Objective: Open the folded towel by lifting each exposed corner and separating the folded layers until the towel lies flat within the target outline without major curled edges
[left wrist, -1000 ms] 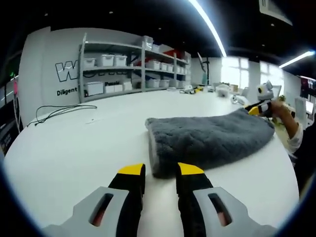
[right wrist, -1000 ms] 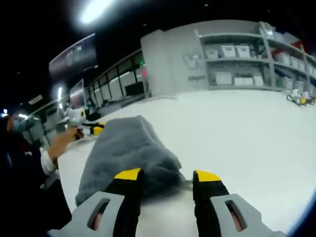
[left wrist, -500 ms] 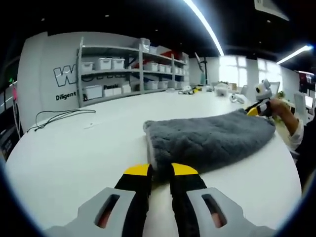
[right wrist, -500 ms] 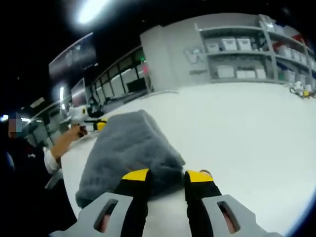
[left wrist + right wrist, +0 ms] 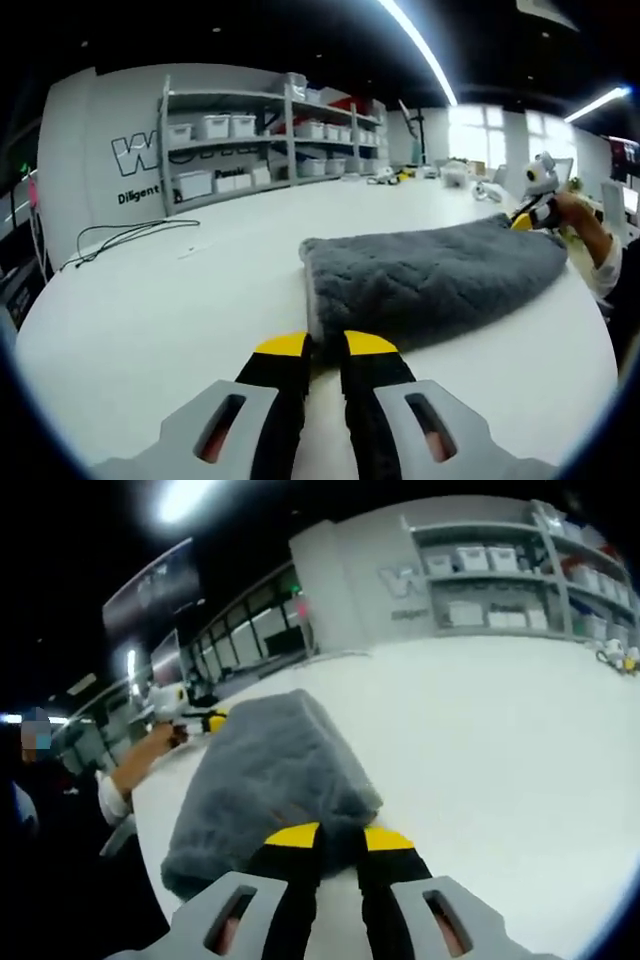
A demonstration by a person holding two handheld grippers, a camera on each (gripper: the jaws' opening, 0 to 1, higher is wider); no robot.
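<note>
We pinch opposite ends of the folded grey towel (image 5: 430, 280) on the white worktop (image 5: 150, 300), left tongs (image 5: 323, 345) and right tongs (image 5: 340, 835) each clenched on a corner, its long axis running between them.

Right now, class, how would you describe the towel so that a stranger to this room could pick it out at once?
Start from the big white table in front of the shelving stacked with white bins. On it lies the towel, folded into a thick pad, with a claw at each end. It is the only grey, fluffy, quilted thing on that smooth white surface.
</note>
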